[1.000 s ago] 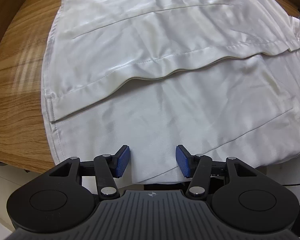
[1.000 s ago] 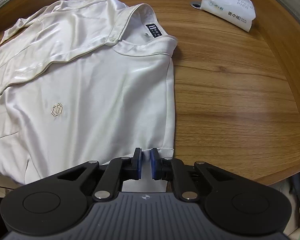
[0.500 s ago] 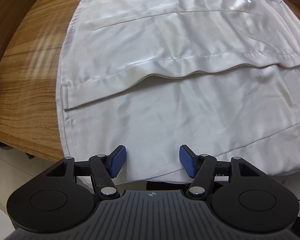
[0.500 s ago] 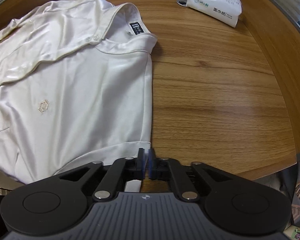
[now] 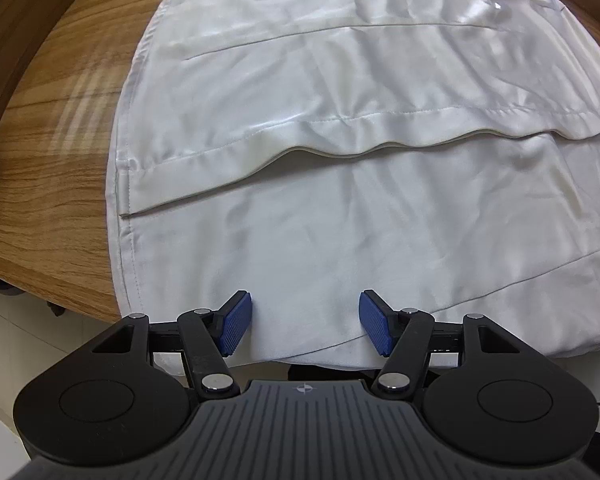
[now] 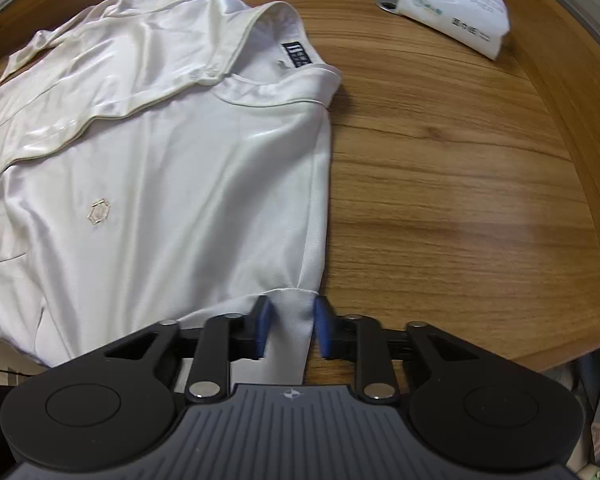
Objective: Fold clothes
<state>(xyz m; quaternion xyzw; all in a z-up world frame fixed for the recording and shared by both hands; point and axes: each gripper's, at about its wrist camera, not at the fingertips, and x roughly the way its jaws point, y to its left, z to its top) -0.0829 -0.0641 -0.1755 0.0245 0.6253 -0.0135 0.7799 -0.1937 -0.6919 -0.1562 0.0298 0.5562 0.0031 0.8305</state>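
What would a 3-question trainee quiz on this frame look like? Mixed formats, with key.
1. True or false: the left gripper is shut on the shirt.
2. What lies between the open fingers of the right gripper? A) the collar B) the sleeve C) the tissue pack
3. Fill in: the tissue pack sits on the wooden ____, apart from the shirt.

Key: 1 false, its jaws stand wide open at the shirt's near edge. 2 B, sleeve fabric lies between them. 3 table.
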